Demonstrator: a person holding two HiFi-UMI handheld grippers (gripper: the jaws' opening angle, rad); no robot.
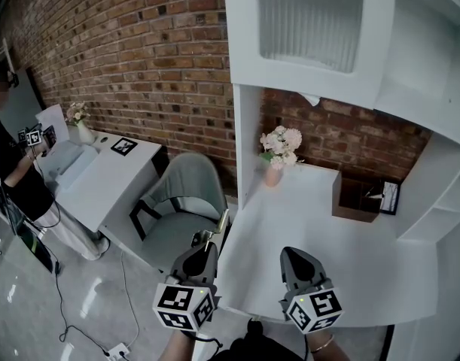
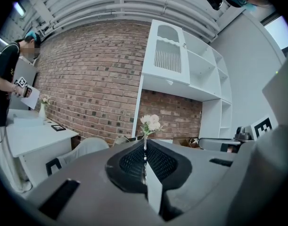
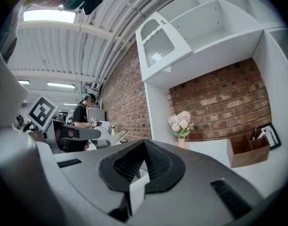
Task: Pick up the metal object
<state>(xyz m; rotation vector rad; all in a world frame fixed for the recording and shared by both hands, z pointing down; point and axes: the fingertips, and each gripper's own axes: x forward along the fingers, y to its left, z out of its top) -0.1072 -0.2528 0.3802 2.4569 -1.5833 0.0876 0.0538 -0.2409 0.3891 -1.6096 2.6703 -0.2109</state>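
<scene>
Clamping the left gripper's [image 1: 207, 248] jaws on a thin metal object [image 1: 222, 222], jutting forward beside the near left edge of the white desk [image 1: 305, 224]; holding the right gripper [image 1: 296, 253] just to the right, jaws pressed together. Standing farther off: a grey chair [image 1: 177, 194] at left, a vase of flowers [image 1: 278, 153] by the brick wall [image 1: 139, 51], a wooden box [image 1: 355, 198] far right, a person [image 1: 7, 156] at another desk [image 1: 109, 175] far left.

From our head we look steeply down on the white desk [image 1: 305, 224]; both riding cameras sit close behind their jaws, and beyond the jaws all views share the flower vase [image 1: 275, 160].
</scene>
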